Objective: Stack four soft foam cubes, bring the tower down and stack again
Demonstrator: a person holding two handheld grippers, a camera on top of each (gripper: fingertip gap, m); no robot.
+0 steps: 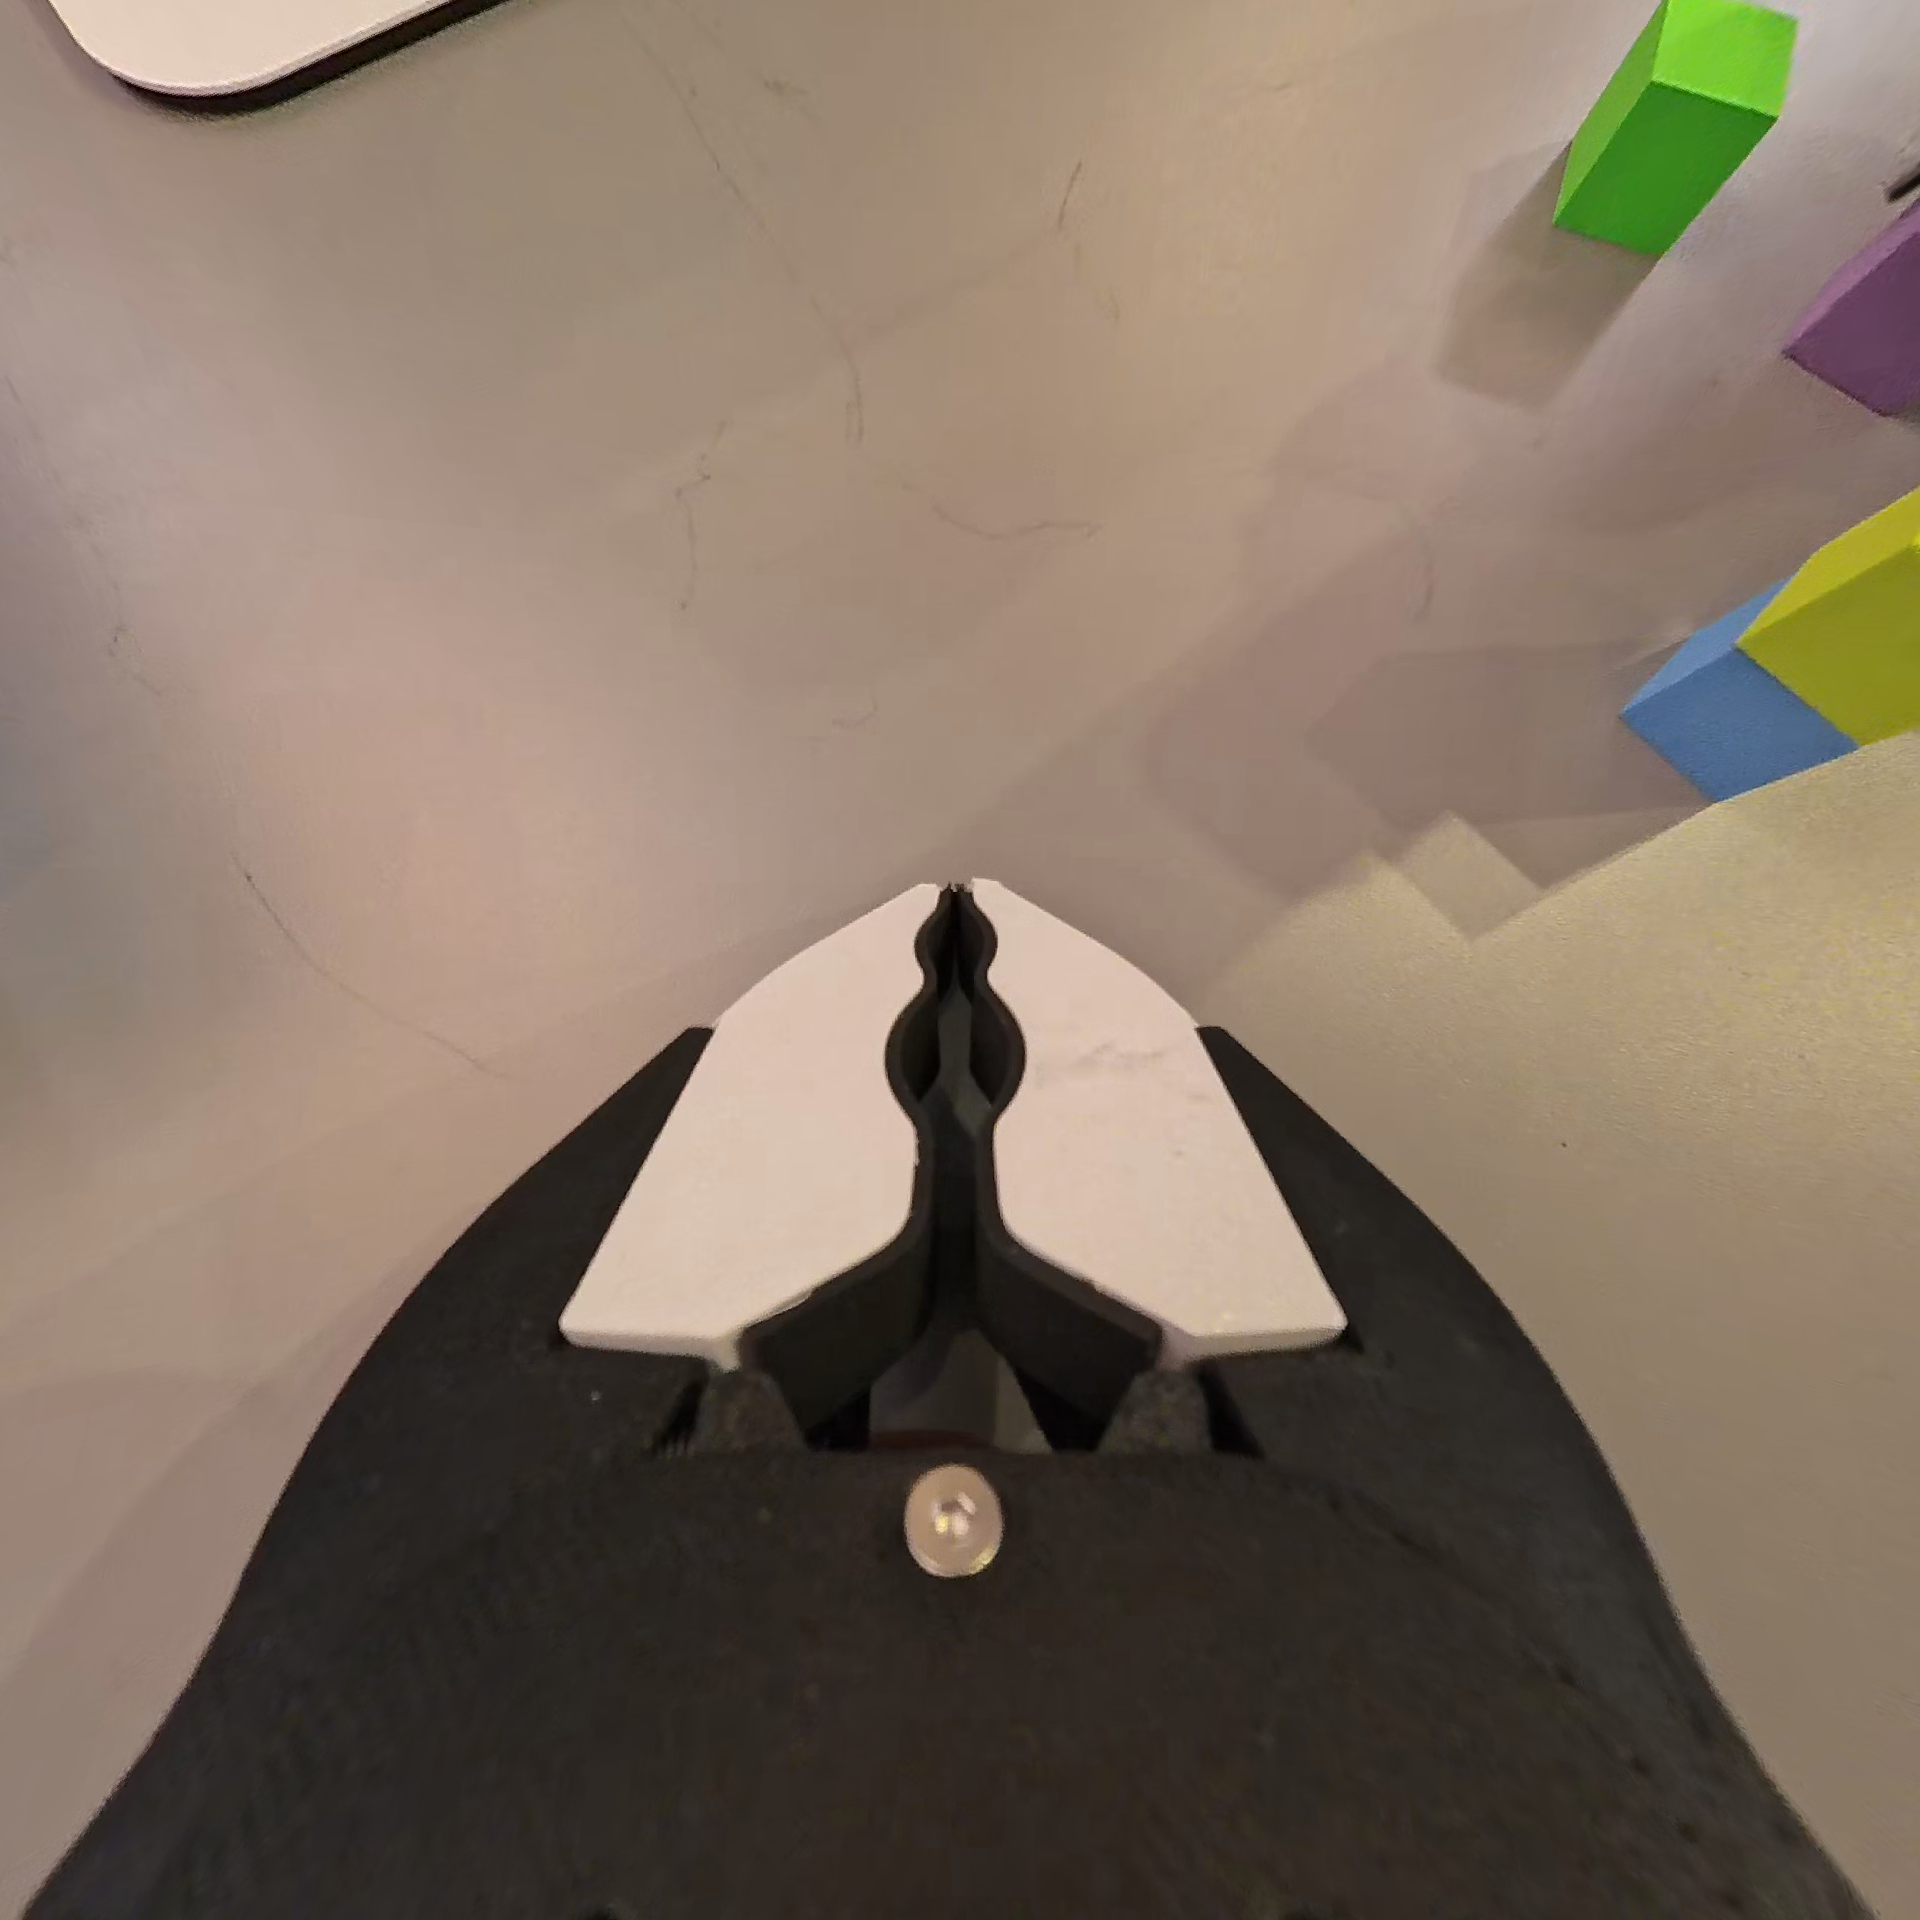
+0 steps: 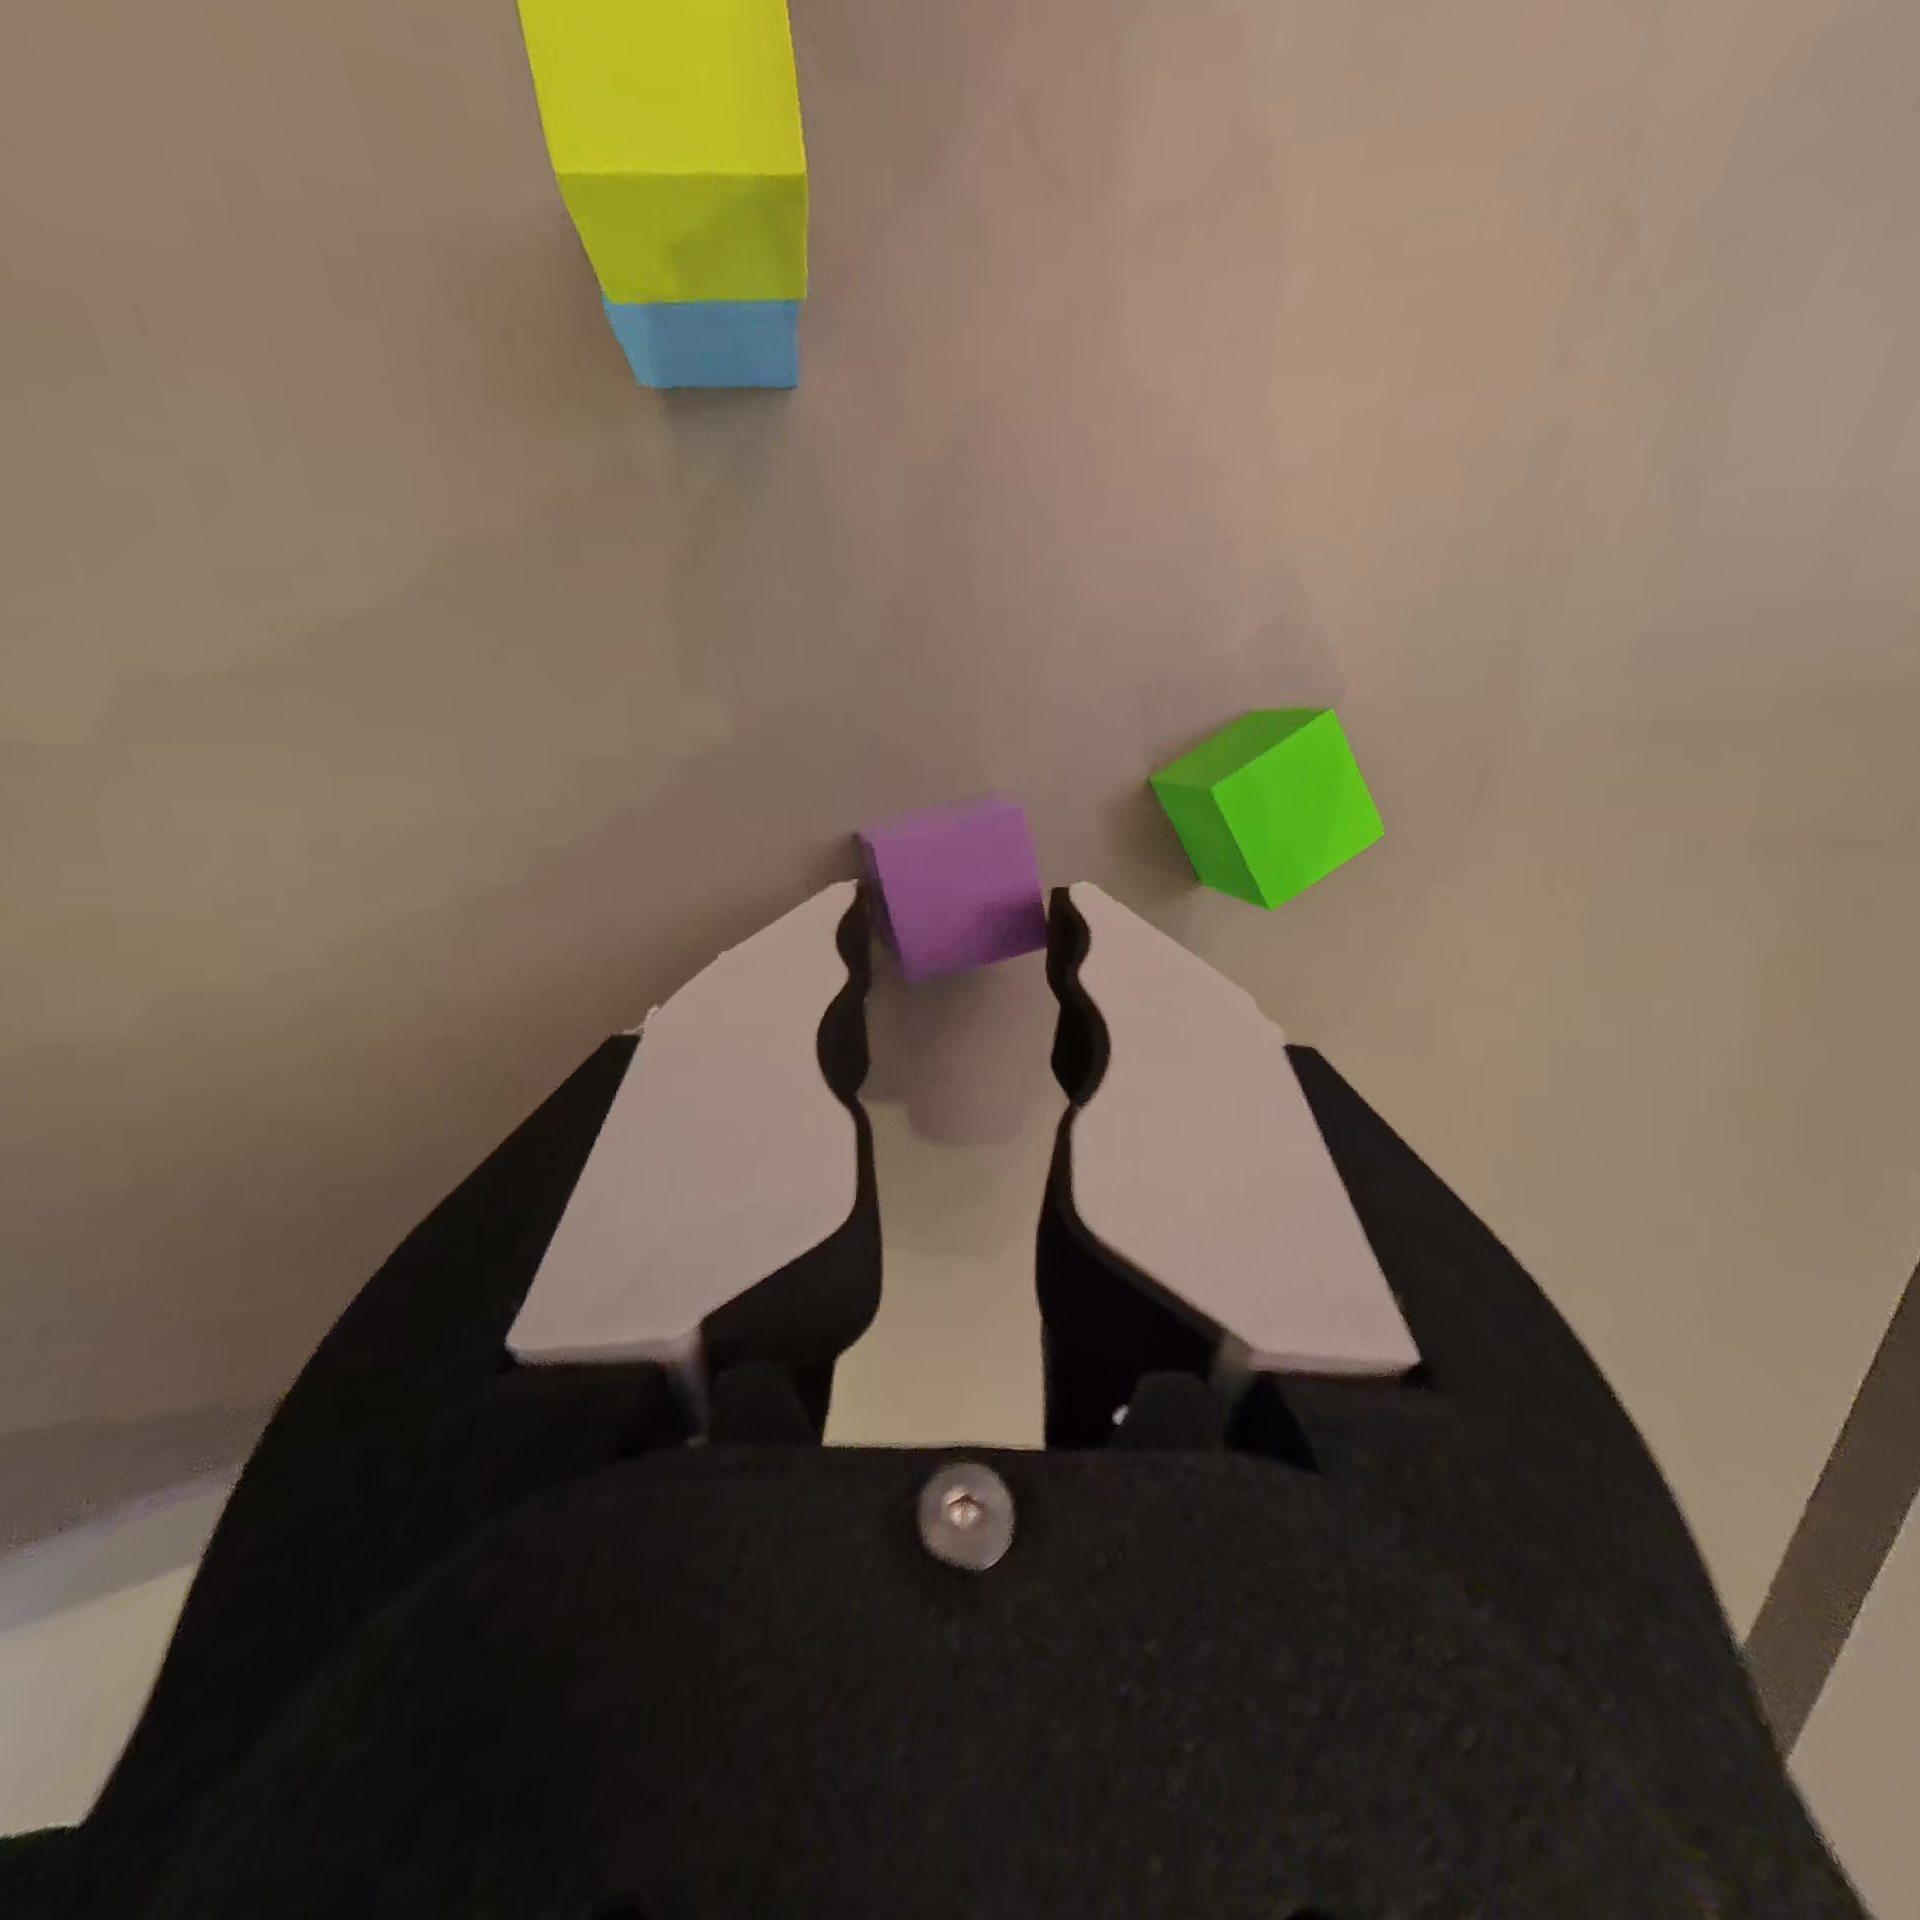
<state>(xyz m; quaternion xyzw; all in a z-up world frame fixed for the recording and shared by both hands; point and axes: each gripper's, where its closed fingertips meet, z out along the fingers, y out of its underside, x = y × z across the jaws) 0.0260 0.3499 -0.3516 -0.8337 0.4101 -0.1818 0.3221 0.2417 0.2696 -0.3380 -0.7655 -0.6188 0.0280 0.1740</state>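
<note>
Right gripper (image 2: 954, 904) is down at the purple cube (image 2: 951, 899), and the cube sits right between the fingertips, tilted, its far half poking out past the tips. The jaws stand about a cube's width apart. Both black pads look to be touching the cube's sides, but with the motion blur I cannot tell if they are actually pressing on it. Behind the cube, the channel between the fingers is bare table (image 2: 312, 623).

Off to the right of those jaws and a little farther ahead sits the green cube (image 2: 1273, 805), turned corner-on, clear of the purple one. Well ahead and to the left stands the start of a tower: the yellow-green cube (image 2: 675, 156) stacked on the blue cube (image 2: 712, 343).

Over on the other side, the left gripper (image 1: 958, 891) hangs above open table, jaws fully together, tips meeting on nothing. All four cubes lie far off to its right. A pale rounded board (image 1: 208, 42) lies far ahead to its left.
</note>
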